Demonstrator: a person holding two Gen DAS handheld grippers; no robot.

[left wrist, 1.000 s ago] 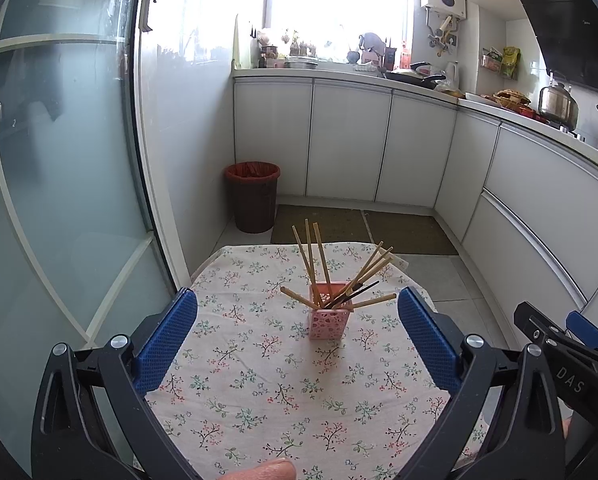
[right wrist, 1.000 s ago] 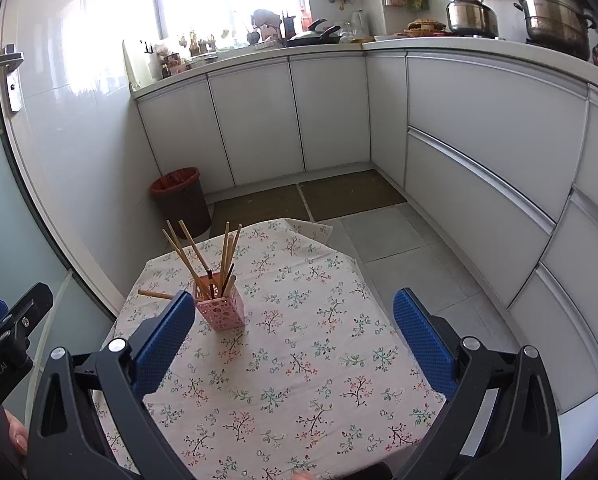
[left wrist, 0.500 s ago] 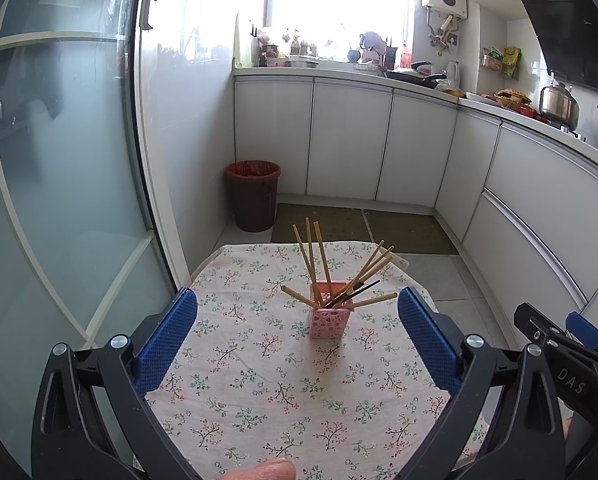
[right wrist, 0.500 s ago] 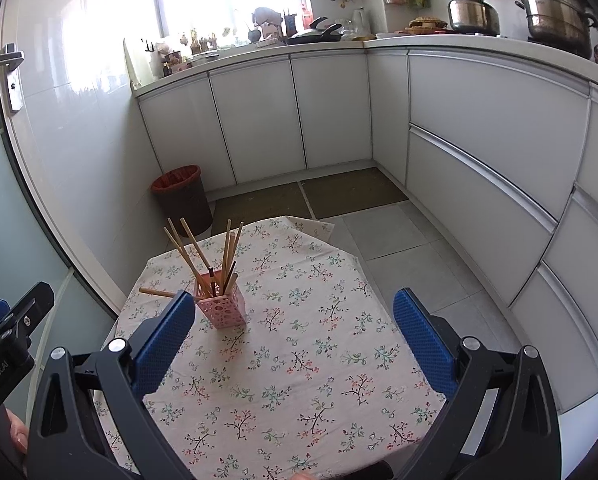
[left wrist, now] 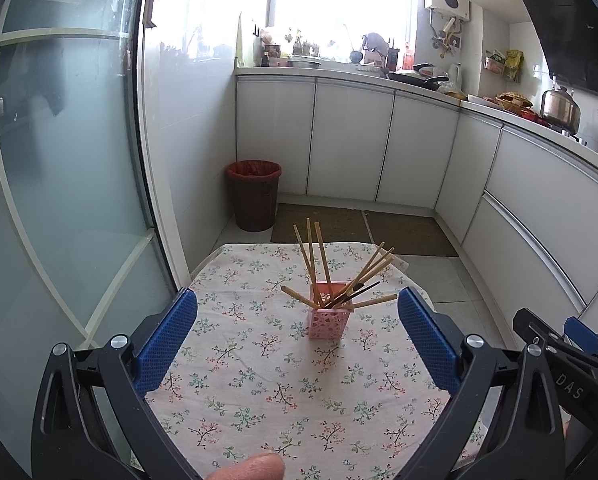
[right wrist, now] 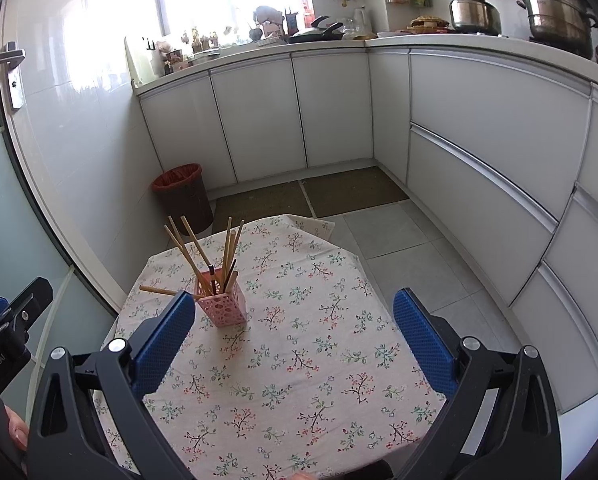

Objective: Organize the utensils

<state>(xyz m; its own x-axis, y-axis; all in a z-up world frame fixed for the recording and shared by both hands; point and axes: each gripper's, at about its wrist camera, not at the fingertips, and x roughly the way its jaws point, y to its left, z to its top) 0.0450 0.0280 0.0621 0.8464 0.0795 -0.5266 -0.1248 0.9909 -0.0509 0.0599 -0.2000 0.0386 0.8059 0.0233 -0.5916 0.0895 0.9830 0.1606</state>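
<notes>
A pink perforated holder (left wrist: 328, 322) (right wrist: 221, 309) stands on the floral tablecloth (left wrist: 283, 384) (right wrist: 299, 344). Several wooden chopsticks (left wrist: 319, 258) (right wrist: 187, 246) and a dark one fan out of it. My left gripper (left wrist: 297, 338) is open, its blue pads well short of the holder, nothing between them. My right gripper (right wrist: 293, 336) is also open and empty; the holder sits just beyond its left pad (right wrist: 161, 346). The right gripper's body (left wrist: 567, 364) shows at the left view's right edge.
A brown bin (left wrist: 254, 194) (right wrist: 183, 196) stands on the floor past the table. White cabinets (left wrist: 351, 140) (right wrist: 479, 128) run along the back and right. A glass door (left wrist: 67, 168) is close on the left. A fingertip (left wrist: 251, 468) shows at the bottom edge.
</notes>
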